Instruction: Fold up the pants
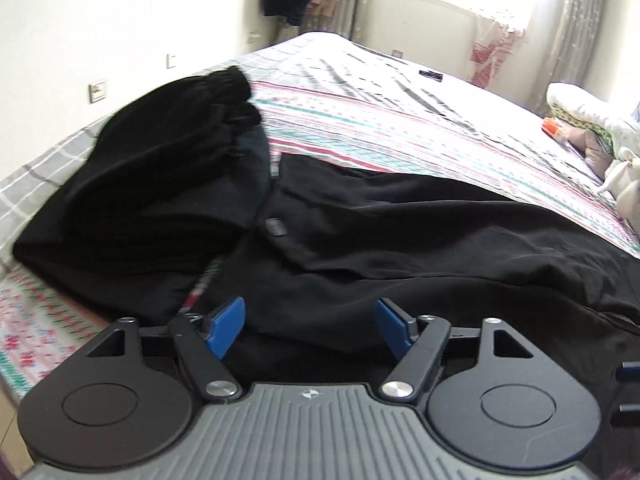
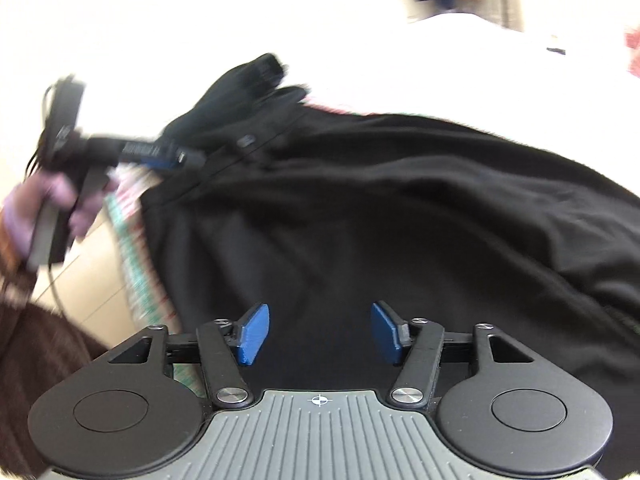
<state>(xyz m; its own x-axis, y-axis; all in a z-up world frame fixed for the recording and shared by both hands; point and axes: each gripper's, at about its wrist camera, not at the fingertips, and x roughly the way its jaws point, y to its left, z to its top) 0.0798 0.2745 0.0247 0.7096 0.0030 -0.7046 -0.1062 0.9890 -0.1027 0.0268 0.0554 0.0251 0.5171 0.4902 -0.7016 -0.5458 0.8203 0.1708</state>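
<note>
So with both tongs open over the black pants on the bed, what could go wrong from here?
Three risks, judging from this moment:
1. A stack of folded dark garments touches the spread pants; a grab there may drag the stack along.
2. The pants are wrinkled, so pinching may catch uneven layers.
3. Left tongs and right tongs hold nothing, and the right wrist view is blurred.

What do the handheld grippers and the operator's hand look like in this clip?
Both the left gripper and right gripper have blue flat finger pads on black linkage arms with silver pivot screws, round black discs and a ribbed grey base. The right wrist view shows the operator's left hand, a dark brown sleeve and a black cable.
</note>
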